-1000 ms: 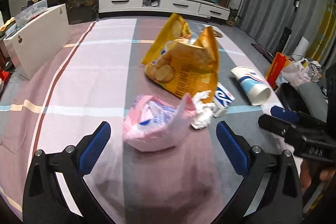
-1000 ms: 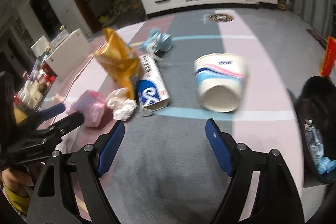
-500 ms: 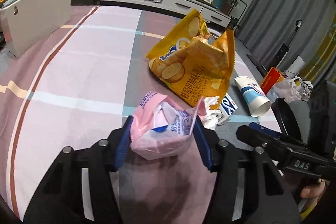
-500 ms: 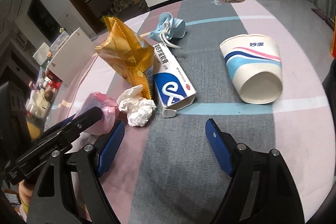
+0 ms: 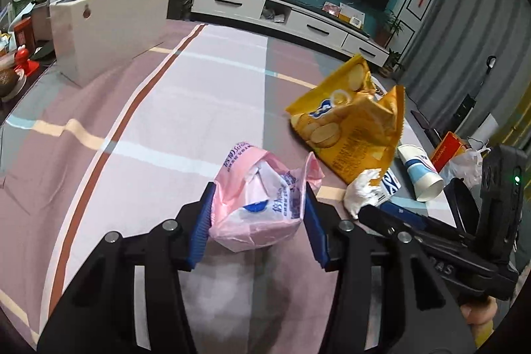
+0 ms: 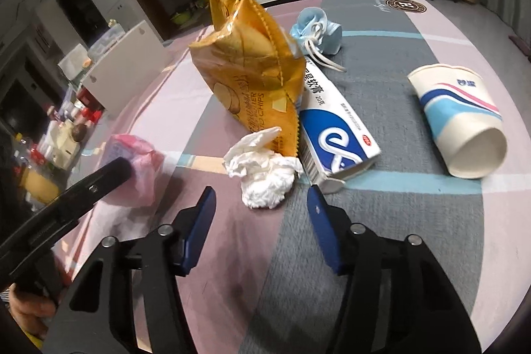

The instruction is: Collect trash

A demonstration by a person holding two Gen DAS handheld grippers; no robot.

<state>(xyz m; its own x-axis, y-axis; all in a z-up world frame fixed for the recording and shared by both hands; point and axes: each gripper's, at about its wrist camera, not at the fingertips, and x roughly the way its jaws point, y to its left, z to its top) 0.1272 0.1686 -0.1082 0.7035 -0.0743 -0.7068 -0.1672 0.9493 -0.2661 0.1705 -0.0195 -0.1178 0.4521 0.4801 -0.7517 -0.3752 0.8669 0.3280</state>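
My left gripper (image 5: 257,223) clamps a soft, crinkled pink tissue pack (image 5: 262,204) on the striped rug (image 5: 166,121). My right gripper (image 6: 260,229), jaws closing with nothing between them, faces a crumpled white tissue (image 6: 262,175) beside the glossy yellow chip bag (image 6: 255,72).

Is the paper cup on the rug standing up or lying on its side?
Lying on its side. The paper cup rests lengthwise on the rug, with its open mouth facing sideways toward the camera; nothing can be seen inside.
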